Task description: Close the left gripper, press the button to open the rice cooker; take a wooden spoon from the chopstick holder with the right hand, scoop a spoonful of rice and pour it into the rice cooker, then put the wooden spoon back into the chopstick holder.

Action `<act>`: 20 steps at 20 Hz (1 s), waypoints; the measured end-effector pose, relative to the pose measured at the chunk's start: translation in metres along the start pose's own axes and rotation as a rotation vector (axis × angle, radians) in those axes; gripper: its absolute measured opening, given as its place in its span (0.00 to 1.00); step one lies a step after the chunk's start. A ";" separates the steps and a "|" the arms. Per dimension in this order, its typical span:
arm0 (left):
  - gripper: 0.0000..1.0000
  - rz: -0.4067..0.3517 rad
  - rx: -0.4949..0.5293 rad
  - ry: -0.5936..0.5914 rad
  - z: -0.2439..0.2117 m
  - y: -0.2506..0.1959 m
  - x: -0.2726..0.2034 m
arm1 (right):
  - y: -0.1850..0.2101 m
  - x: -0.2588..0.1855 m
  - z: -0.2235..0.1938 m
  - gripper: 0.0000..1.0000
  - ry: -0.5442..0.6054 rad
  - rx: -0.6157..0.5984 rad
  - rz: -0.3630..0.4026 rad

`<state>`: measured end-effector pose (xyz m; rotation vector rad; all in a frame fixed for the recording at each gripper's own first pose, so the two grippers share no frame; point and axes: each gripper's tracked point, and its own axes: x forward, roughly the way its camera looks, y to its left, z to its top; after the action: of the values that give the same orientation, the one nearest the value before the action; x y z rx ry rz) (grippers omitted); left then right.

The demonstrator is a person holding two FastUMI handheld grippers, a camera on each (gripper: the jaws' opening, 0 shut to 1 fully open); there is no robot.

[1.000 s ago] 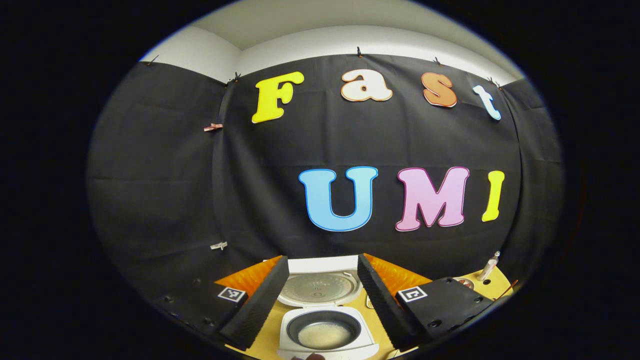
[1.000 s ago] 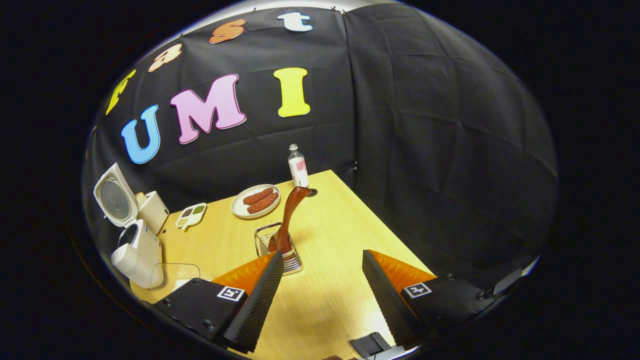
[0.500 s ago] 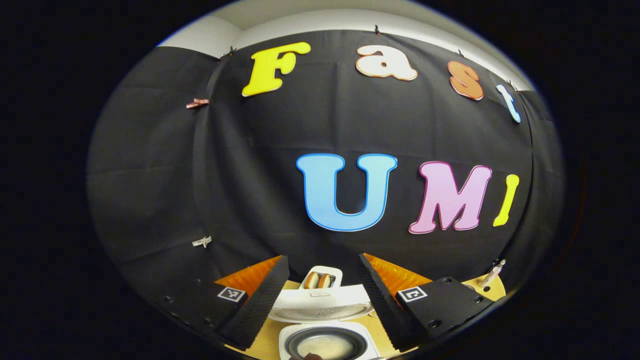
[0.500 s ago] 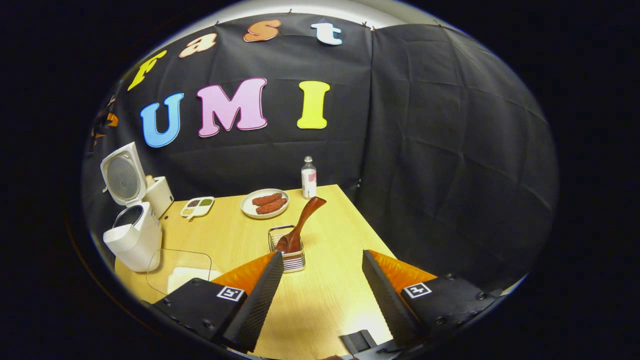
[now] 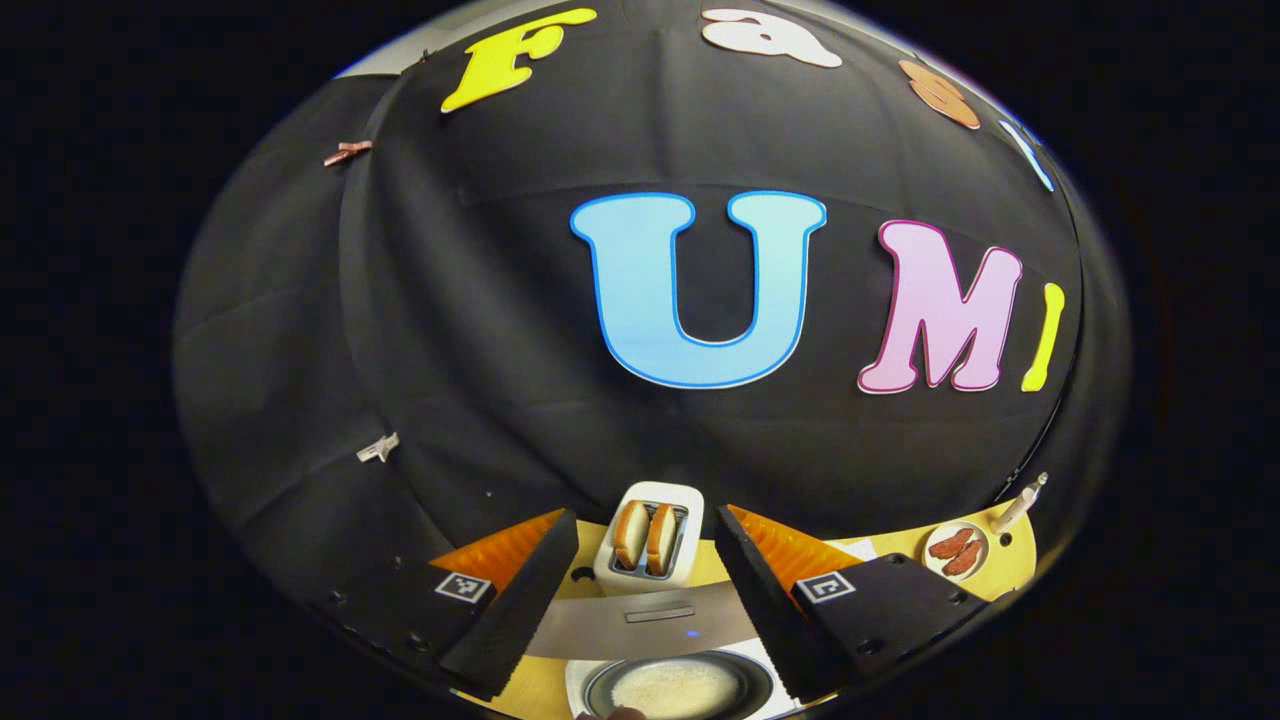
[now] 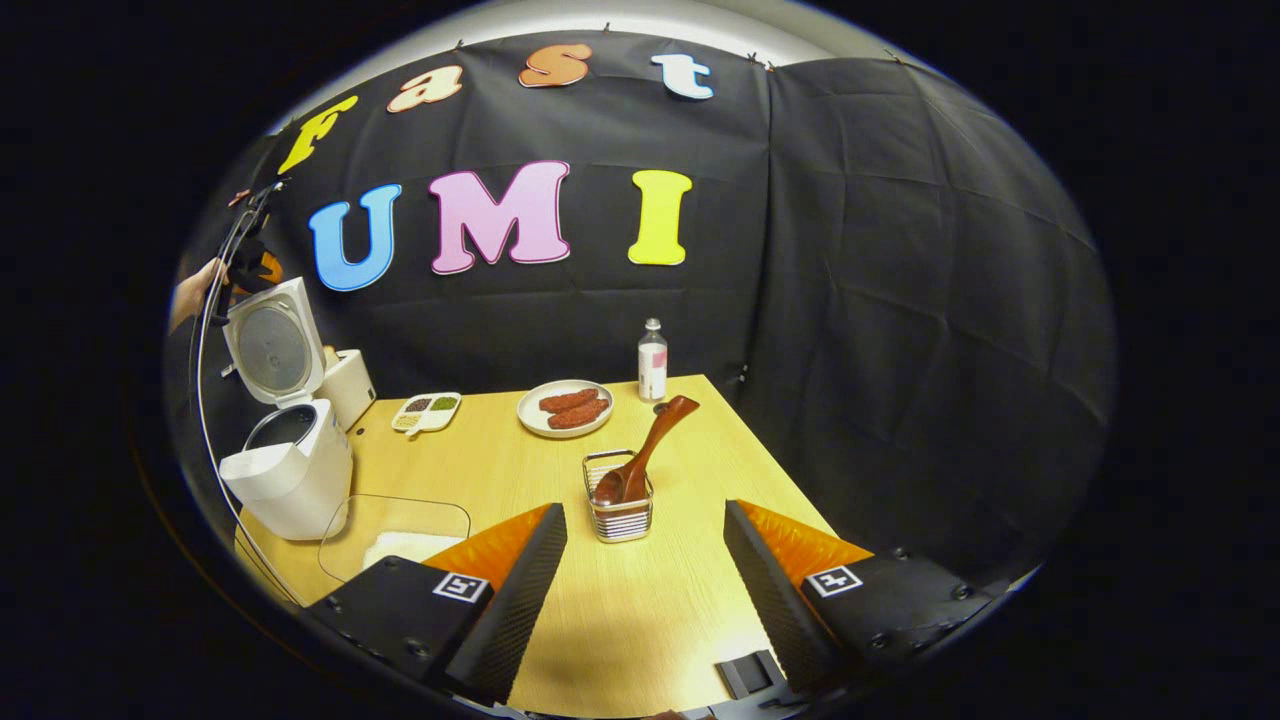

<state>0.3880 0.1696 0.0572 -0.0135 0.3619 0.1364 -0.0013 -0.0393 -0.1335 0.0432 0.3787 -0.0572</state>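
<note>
Right gripper view: wooden spoon (image 6: 645, 450) seen standing in chopstick holder (image 6: 619, 510), just beyond right gripper (image 6: 645, 560), handle tilted up-right; jaws spread wide, nothing held.

Standing open in front of right gripper (image 6: 645, 570): bare table (image 6: 640, 610). Blocking farther on: chopstick holder (image 6: 620, 508), wooden spoon (image 6: 648, 450) leaning right. Crowding left edge: rice cooker (image 6: 288, 470), lid raised; clear container (image 6: 395, 530) just beside.
</note>
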 end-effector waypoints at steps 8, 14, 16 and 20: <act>0.99 -0.003 -0.068 0.050 -0.032 -0.007 -0.029 | 0.027 -0.001 0.001 0.99 -0.033 -0.070 0.101; 0.98 0.007 -0.073 0.073 -0.082 -0.018 -0.076 | 0.042 -0.004 -0.001 1.00 -0.053 -0.041 0.180; 0.98 0.011 -0.069 0.069 -0.102 -0.021 -0.088 | 0.042 -0.002 -0.003 1.00 -0.048 -0.046 0.197; 0.97 0.012 -0.077 0.117 -0.159 -0.028 -0.104 | 0.041 -0.001 -0.012 1.00 -0.025 -0.044 0.218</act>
<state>0.2390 0.1219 -0.0551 -0.0960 0.4734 0.1620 -0.0041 0.0024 -0.1425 0.0401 0.3485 0.1652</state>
